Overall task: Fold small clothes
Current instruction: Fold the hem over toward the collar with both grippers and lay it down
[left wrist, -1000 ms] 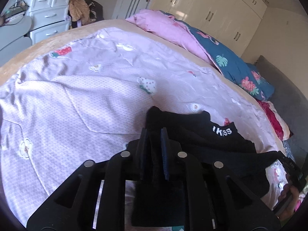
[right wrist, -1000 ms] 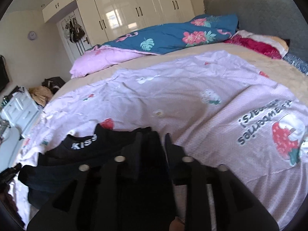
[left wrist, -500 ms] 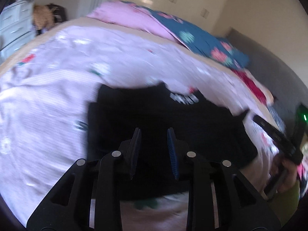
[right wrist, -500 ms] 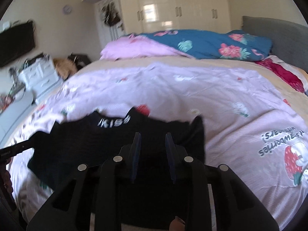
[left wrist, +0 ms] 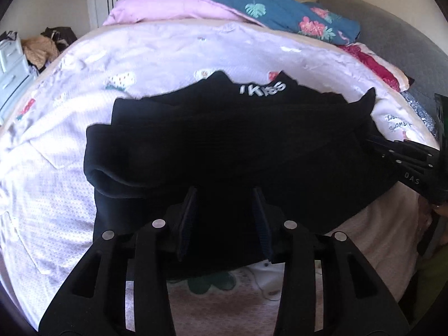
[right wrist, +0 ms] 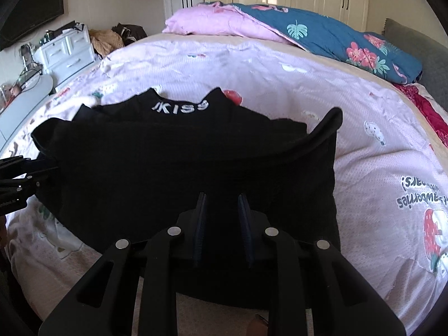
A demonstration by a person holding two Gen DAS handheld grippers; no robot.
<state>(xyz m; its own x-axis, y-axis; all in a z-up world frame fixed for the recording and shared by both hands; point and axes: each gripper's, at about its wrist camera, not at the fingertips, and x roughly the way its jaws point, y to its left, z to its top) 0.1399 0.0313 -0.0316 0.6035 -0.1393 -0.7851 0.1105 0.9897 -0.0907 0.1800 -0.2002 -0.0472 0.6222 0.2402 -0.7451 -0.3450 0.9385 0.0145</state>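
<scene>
Garment (left wrist: 224,145): black, white lettering at the collar, lying spread on the bed (left wrist: 70,168) over a pink sheet (right wrist: 364,154). Left claw (left wrist: 225,218) hovers over its near hem, fingers (left wrist: 189,218) spread, nothing between them. Right claw (right wrist: 222,224) likewise over the hem, fingers (right wrist: 200,224) parted, gripping nothing. Right edge of the garment curls upward.

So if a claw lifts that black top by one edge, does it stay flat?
Probably not. The black top looks soft: its right edge curls up and its left side lies in rolled folds. It would likely droop and unfold, though it seems light.
</scene>
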